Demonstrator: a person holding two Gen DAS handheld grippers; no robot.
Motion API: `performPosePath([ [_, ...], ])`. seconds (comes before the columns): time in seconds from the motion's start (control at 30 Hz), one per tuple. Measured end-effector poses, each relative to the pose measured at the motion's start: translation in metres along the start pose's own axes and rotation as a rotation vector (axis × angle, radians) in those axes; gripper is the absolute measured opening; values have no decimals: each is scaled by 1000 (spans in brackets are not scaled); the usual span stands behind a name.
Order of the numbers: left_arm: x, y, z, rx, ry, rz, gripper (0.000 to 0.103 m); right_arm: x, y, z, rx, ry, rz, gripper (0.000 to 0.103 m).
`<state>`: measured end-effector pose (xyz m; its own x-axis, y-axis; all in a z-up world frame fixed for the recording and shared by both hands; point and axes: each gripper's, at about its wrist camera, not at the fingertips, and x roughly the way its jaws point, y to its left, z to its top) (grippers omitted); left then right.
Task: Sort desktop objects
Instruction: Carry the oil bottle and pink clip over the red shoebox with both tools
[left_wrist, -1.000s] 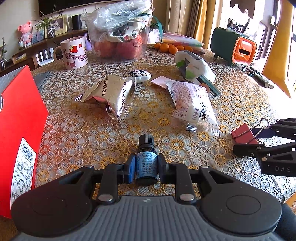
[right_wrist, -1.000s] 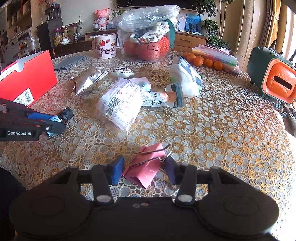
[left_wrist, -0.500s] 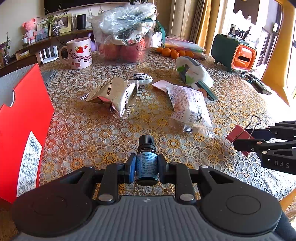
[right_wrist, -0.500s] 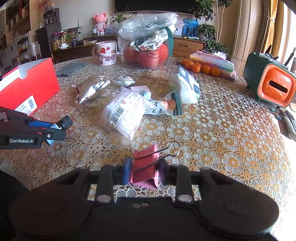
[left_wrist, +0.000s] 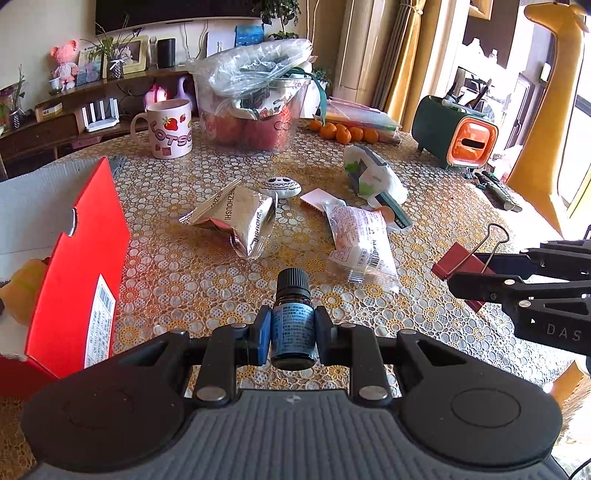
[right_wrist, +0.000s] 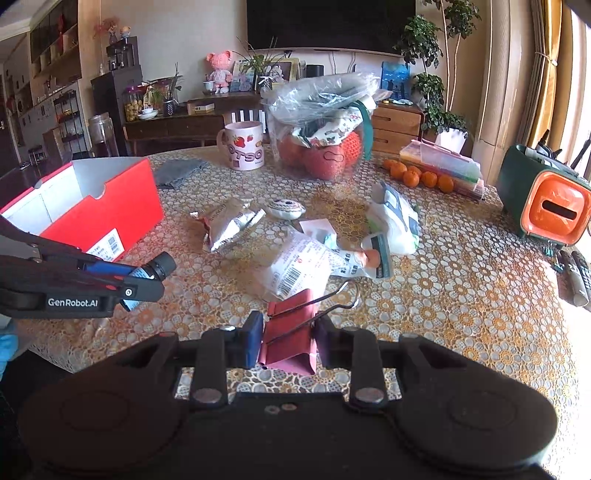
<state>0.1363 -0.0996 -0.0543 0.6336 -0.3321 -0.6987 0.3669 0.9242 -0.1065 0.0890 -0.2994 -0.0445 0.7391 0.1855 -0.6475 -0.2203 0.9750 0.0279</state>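
Both tongs came up off the table: left gripper (left_wrist: 291, 334) clamps the small bottle (left_wrist: 293, 325), right gripper (right_wrist: 286, 341) just closed on the red binder clip (right_wrist: 290, 341).

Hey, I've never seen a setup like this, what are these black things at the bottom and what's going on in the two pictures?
These are two handheld grippers a person carries, each with a camera looking along its jaws. In the left camera's picture, the left gripper is shut on a small dark bottle. In the right camera's picture, the right gripper, which has just been closing, clamps a red binder clip. Beyond lie a lace-covered table with snack packets, a strawberry mug and an open red box.
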Motion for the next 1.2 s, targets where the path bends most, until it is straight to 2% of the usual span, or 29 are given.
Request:
performPosePath([
  [0.23,-34,16,5,-19,-25,19,23,-21,29,21,-16,-46,29,30],
  [0.43,-65,43,7,-54,-44,43,23,-30,60,41,-57,-72,59,30],
  [0.53,-79,58,6,-73,-55,32,23,-31,79,50,-83,-85,77,30],
  [0.87,-114,104,3,-108,-92,71,23,-23,139,75,-143,-98,153,30],
  [1.2,-133,161,6,-148,-115,148,23,-2,199,105,-226,-115,227,30],
])
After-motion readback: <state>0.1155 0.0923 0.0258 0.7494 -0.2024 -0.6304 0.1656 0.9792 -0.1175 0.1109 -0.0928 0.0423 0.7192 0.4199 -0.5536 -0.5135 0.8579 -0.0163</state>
